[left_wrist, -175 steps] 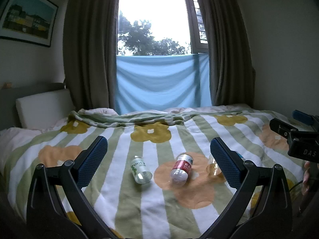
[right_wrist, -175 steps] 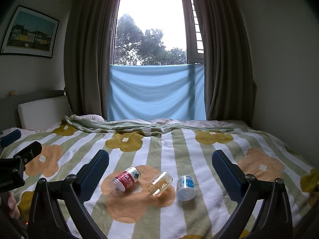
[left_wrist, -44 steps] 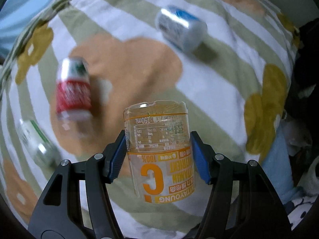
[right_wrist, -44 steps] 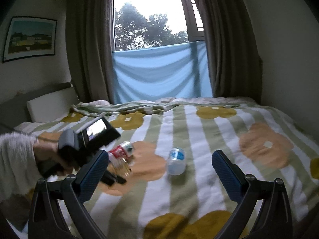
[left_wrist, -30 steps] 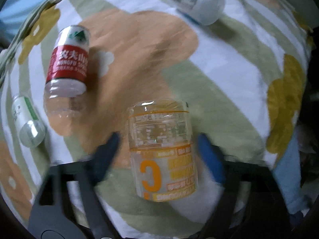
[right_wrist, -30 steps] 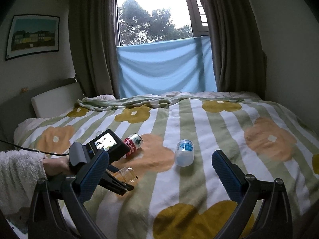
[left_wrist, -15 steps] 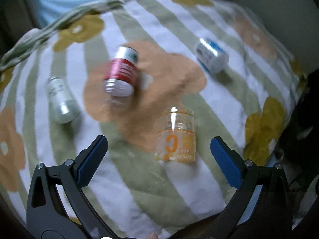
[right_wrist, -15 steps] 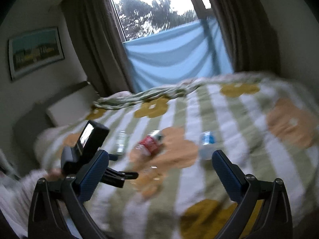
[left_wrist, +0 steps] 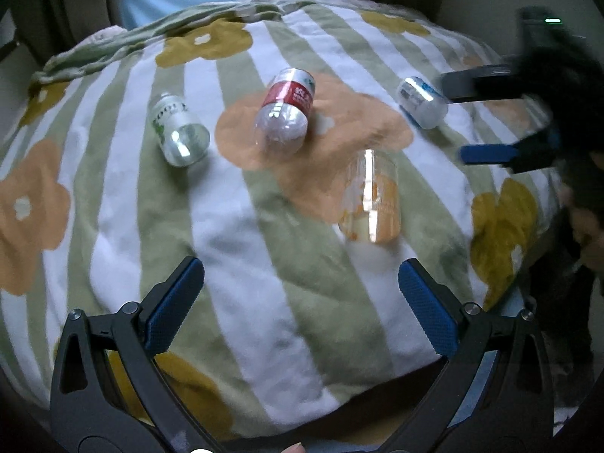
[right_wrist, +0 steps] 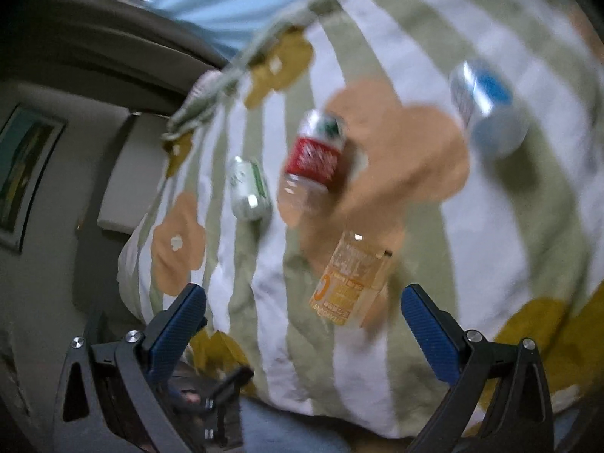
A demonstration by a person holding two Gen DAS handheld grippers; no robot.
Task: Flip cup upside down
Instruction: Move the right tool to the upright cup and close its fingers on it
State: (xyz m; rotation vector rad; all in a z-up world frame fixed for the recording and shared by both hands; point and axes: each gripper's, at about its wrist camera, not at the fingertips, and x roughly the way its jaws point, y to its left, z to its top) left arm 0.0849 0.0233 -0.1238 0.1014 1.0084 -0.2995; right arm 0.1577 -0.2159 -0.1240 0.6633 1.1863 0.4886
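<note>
The clear cup with orange print (left_wrist: 370,198) stands on the flowered blanket, its print upside down; it also shows in the right wrist view (right_wrist: 351,283). My left gripper (left_wrist: 300,302) is open and empty, pulled back toward the bed's near edge, apart from the cup. My right gripper (right_wrist: 302,319) is open and empty, tilted and looking down at the bed, with the cup just beyond its fingers. The right gripper also shows blurred at the right of the left wrist view (left_wrist: 502,120).
Three cut bottle cups lie on their sides: red-labelled (left_wrist: 285,109), green-labelled (left_wrist: 177,130), blue-labelled (left_wrist: 421,102). The blanket (left_wrist: 245,256) drops off at the near edge. Curtains, a blue cloth and a headboard (right_wrist: 113,173) stand behind.
My left gripper let go of the cup, leaving it standing, and drew back. My right gripper swung in and tipped downward toward the bed.
</note>
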